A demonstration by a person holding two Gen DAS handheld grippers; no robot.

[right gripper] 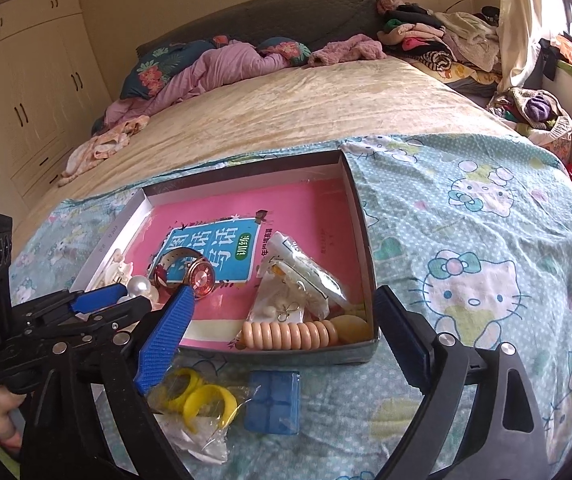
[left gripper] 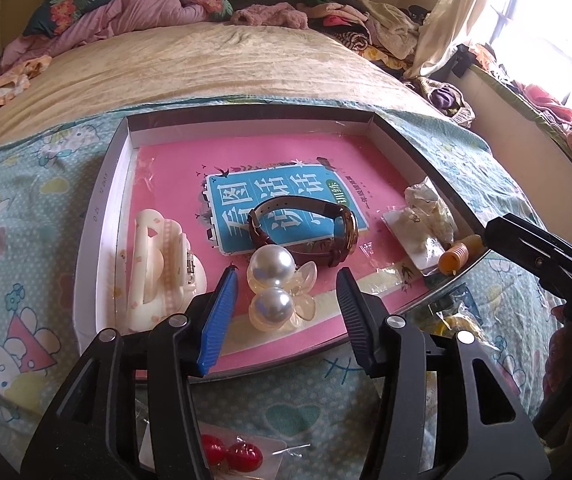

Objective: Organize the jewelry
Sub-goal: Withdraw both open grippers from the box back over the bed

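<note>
Sorting is partway along: the shallow box [left gripper: 103, 184] on the Hello Kitty sheet [right gripper: 466, 240] already holds a cream hair claw [left gripper: 157, 256], a wristwatch [left gripper: 306, 228], a pearl hair clip [left gripper: 273, 284], some small packets [right gripper: 306, 280] and a peach spiral hair tie [right gripper: 290, 334]. The left gripper [left gripper: 286, 300] hangs over the pearl hair clip with its jaws apart on either side, no pad pressing it, so the clip looks set down. The right gripper [right gripper: 281, 328] stands wide open and empty above the box's near right corner. Just outside the near wall lie the yellow rings [right gripper: 201, 400] in their clear bag and a small blue case [right gripper: 273, 402]; red earrings [left gripper: 231, 454] sit near the left hand. My guess is these go in next. Best to lift the left gripper straight up so a finger does not drag the clip, then pinch the ring bag by its plastic, since it may slip.
</note>
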